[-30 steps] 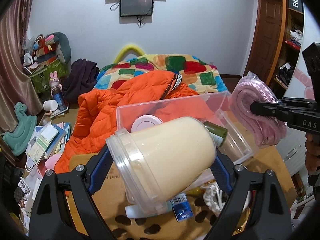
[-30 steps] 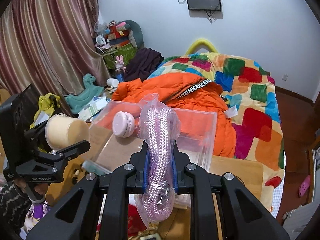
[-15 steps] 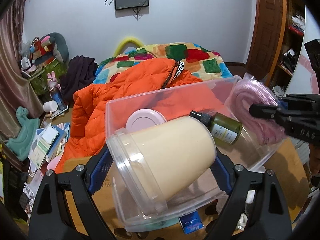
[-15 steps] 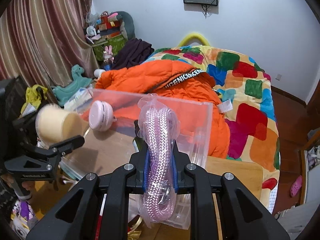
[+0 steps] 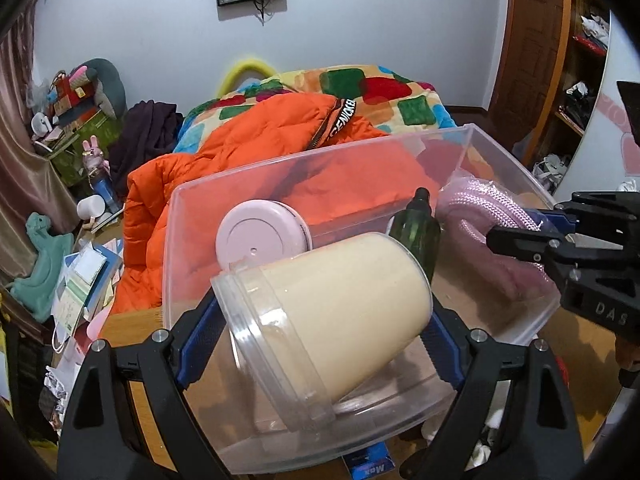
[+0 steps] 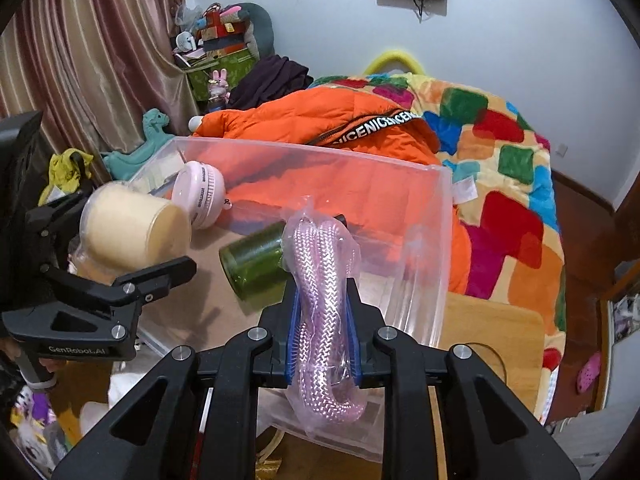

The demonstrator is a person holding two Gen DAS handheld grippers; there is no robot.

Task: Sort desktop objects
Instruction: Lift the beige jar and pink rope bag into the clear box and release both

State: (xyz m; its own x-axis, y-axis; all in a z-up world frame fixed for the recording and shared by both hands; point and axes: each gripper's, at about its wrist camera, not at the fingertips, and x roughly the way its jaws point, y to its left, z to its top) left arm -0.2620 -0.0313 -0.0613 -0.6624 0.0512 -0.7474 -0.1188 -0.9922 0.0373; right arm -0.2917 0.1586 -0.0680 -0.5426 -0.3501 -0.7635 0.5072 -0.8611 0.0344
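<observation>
My left gripper [image 5: 320,320] is shut on a cream plastic jar [image 5: 332,312] with a clear lid, held tilted inside the clear plastic bin [image 5: 316,160]. The jar [image 6: 132,228] and left gripper [image 6: 120,280] also show in the right wrist view. My right gripper [image 6: 322,308] is shut on a bagged pink braided rope [image 6: 324,292], held over the bin's right side [image 6: 432,248]; the rope [image 5: 488,212] also shows in the left wrist view. Inside the bin lie a pink round case [image 5: 260,236] and a green bottle [image 6: 256,264].
The bin stands on a wooden desk [image 6: 492,332]. Behind it lie an orange jacket [image 5: 248,160] and a colourful bedspread [image 6: 500,152]. A blue box [image 5: 368,464] and white cord lie on the desk near the bin's front. Clutter fills the floor at left [image 5: 80,280].
Both grippers have moved forward and down into the bin with the jar and the rope. The bin now looms larger and the green bottle lies between them.
</observation>
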